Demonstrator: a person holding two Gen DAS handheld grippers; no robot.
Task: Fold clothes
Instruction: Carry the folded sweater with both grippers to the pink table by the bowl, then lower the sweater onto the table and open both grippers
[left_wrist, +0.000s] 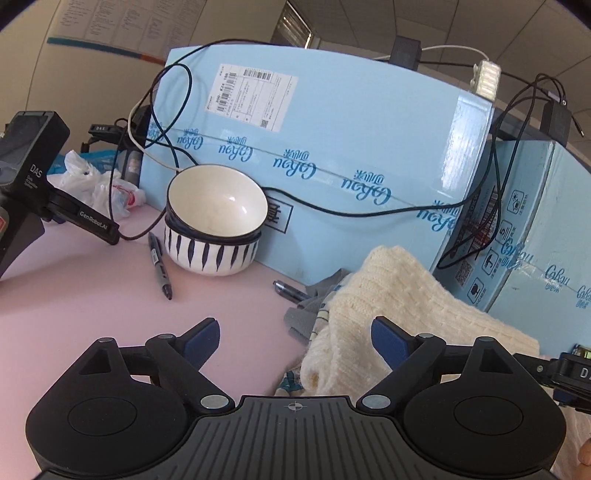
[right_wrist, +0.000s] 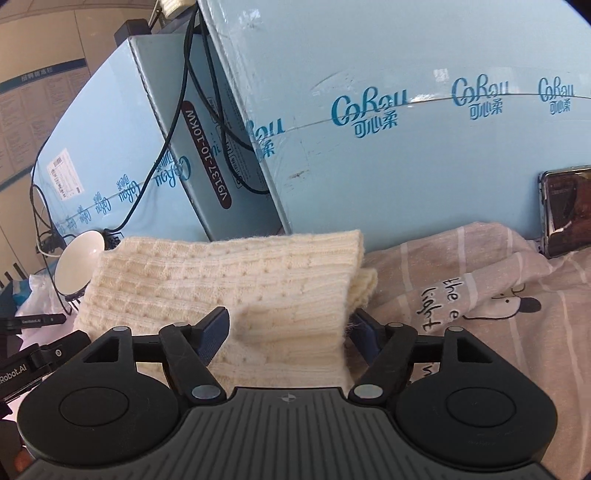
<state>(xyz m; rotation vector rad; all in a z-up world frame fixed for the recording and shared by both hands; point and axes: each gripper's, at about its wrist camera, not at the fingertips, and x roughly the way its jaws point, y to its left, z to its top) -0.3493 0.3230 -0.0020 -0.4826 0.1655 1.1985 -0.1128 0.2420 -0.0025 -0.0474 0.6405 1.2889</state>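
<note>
A cream knitted sweater (right_wrist: 229, 280) lies folded on a pile of clothes, against light blue boxes. In the left wrist view the cream sweater (left_wrist: 402, 302) sits at the right, over a grey and patterned garment (left_wrist: 314, 314). My left gripper (left_wrist: 293, 338) is open, its right finger beside the sweater's left edge, holding nothing. My right gripper (right_wrist: 290, 328) is open with the sweater's near end lying between its fingers. A pink striped garment (right_wrist: 491, 295) with printed letters lies to the right of the sweater.
Light blue cardboard boxes (left_wrist: 332, 155) with cables stand close behind. A white striped bowl (left_wrist: 214, 225), a marker (left_wrist: 159, 264) and a pen (left_wrist: 291, 291) lie on the pink table (left_wrist: 74, 314). A phone (right_wrist: 565, 210) leans on a box. A plastic bag (left_wrist: 96, 184) is far left.
</note>
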